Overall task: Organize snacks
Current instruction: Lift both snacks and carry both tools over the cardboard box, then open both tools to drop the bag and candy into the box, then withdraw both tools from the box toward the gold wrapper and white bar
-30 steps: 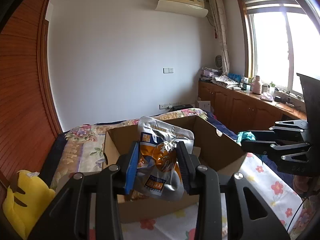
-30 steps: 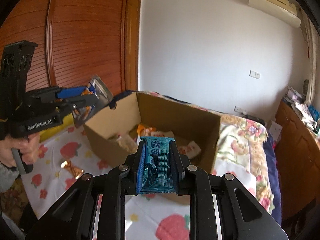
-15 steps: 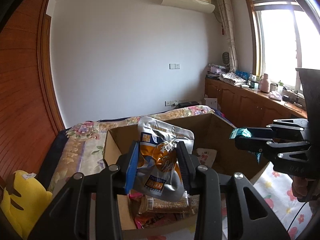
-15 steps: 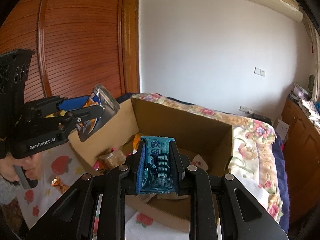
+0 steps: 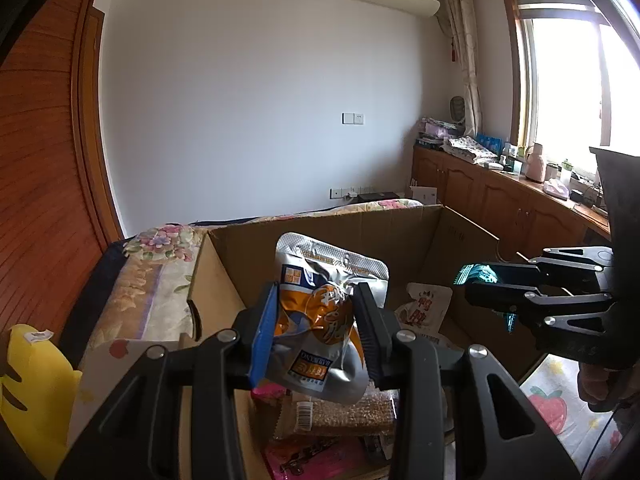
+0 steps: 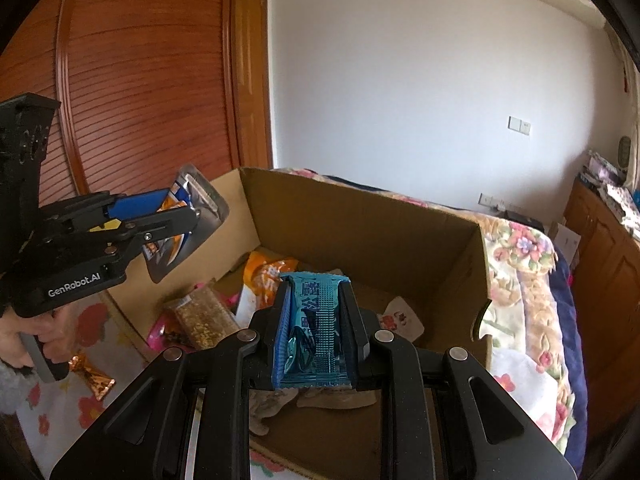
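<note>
Standing open on the flowered bedspread (image 6: pixel 532 372), the cardboard box (image 6: pixel 360 216) already holds several snacks, which marks the loading step. Above it, the left gripper (image 5: pixel 316 328) is clenched on a silver-and-orange pouch (image 5: pixel 320 320), and the right gripper (image 6: pixel 314 328) on a blue wrapper (image 6: pixel 316 320). Next, judging by position, each should lower slightly and release over a bare patch of the box floor.

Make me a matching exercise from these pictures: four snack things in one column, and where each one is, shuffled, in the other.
1. silver and orange pouch
2. blue wrapper
3. gold candy
4. grain bar

A. lying in the cardboard box
B. clamped in the right gripper
C. on the strawberry cloth outside the box
D. clamped in the left gripper

Pairs: 1-D, 2-B, 3-C, 4-A
</note>
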Available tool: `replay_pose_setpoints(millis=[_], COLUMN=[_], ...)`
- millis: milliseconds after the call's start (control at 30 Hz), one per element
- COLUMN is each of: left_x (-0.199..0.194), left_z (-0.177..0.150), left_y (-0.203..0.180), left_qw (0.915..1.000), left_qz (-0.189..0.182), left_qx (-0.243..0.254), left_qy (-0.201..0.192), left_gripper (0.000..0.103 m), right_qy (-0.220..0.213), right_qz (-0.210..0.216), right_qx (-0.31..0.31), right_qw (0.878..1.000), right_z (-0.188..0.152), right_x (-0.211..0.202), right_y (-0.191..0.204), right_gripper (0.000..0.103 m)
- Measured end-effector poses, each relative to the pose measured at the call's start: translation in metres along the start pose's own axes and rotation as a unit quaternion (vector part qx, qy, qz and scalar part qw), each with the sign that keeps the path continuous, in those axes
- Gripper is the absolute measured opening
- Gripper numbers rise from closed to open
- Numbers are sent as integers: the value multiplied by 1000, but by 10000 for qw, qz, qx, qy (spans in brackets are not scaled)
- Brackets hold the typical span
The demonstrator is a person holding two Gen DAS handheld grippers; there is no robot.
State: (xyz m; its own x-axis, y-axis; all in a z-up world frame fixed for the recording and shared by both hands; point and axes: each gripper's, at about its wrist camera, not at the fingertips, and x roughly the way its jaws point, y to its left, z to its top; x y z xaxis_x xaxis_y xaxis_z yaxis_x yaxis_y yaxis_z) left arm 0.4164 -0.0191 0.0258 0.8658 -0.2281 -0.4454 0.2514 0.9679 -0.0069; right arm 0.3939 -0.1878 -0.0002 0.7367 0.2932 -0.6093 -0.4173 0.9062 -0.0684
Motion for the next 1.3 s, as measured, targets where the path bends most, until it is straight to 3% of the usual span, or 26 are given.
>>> replay_pose_setpoints(millis=[333,500,733,833,1000,1300], left_x=[11,17,12,6,-13,-72], left_z=[-9,-14,-17,-18,-19,-40], left_y=[-6,-9,-7,-4,-4,-3], left_qw=[9998,9990,9989,9989,9991,9991], left_qz=[-1,-129,-122,-124,-66,59], left_qx=[39,-28,-38,-30,36,214], left_qy=[212,429,453,445,410,356], left_gripper=[39,49,51,51,52,54], right_qy=[182,297,398,413,343,135], right_qz=[-45,-18,68,77,22,79], right_qx=[-45,-11,195,259,206,146], right_qw=[9998,9996,9990,9988,9992,9998], right_z=[-3,-6,-9,-10,-10,-18], right_x=[11,14,16,14,-3,-73], right_y=[1,0,-10,-12,-8,18], right_gripper=[21,22,35,36,36,38])
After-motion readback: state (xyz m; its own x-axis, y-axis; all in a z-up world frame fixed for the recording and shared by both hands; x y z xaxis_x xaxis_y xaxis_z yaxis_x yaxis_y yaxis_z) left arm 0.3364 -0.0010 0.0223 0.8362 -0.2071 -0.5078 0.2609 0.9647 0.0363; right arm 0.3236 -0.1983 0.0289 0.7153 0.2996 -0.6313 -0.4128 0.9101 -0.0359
